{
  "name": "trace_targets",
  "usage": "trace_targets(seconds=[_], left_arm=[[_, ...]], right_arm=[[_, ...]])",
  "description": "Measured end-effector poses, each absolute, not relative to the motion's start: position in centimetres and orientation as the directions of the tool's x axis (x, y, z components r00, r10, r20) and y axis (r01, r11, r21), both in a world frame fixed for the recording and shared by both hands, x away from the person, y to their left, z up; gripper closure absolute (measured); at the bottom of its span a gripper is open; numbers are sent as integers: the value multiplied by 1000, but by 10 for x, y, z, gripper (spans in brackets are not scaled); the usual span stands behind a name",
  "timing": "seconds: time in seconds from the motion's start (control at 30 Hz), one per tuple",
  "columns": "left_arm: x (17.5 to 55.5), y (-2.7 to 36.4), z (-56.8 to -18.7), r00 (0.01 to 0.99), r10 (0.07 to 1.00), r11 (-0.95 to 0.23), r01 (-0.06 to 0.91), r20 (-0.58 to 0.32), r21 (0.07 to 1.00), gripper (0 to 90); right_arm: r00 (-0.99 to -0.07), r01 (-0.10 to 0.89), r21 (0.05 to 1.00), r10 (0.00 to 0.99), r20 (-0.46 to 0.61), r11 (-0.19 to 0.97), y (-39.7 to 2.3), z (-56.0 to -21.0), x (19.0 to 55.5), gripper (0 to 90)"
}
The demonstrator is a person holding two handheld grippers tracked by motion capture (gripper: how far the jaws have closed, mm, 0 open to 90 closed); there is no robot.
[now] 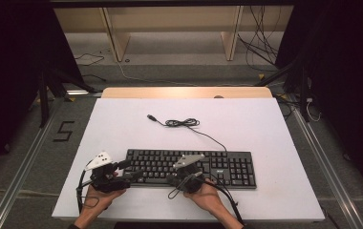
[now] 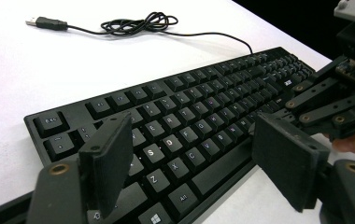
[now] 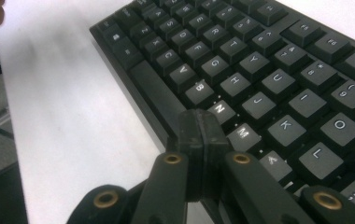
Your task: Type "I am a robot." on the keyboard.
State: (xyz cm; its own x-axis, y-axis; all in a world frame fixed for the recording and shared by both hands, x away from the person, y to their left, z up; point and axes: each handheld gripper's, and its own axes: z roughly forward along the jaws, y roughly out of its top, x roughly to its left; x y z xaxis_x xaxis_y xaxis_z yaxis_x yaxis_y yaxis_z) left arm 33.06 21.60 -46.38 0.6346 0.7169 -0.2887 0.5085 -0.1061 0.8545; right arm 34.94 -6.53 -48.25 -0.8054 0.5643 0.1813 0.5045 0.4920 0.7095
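A black keyboard is lying flat on the white desk, close to the edge where the person is standing. If the desk is a clock seen from above, the keyboard is sitting at about 6 o'clock from the middle. Its thin black cord is running away toward 12 o'clock, bunching into a small tangle, and ending in a plug that is lying loose on the desk.

The person is holding one claw in each hand. The left claw is resting at the keyboard's 9 o'clock end, and the left hand is gripping it from behind. In the left gripper view, its two flat black jaws are standing wide apart with nothing pinched between them. They are hanging over the letter keys at the near left corner of the keyboard.

The right claw is sitting near the middle of the keyboard's front edge, with the right hand around it. In the right gripper view, the right claw is pressed tightly together with nothing in it. Its tip is pointing down right by the N key, near the long space bar on the keyboard. I cannot tell if the tip is touching a key.
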Motion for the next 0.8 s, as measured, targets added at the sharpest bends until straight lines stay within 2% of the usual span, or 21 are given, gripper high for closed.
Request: trace_targets(seconds=[0.37,0.47,0.63,0.67,0.77,0.8], left_arm=[[331,217,-464,629,722,-100,509,-290,855,287],[332,218,-464,619,731,-97,512,-288,853,292],[334,220,-465,595,752,-94,524,-285,846,318],[334,220,-466,590,754,-91,528,-288,845,324],[334,220,-466,583,760,-87,531,-288,843,348],[336,219,-467,578,761,-86,539,-294,838,385]], right_arm=[[-803,507,711,566,184,487,-65,-482,349,900],[-795,520,720,569,211,460,-69,-479,351,842],[-794,515,738,566,221,435,-73,-474,351,800],[-796,513,742,562,223,432,-75,-473,351,762],[-794,514,745,565,226,425,-76,-471,350,719],[-794,513,746,566,222,425,-77,-470,350,663]])
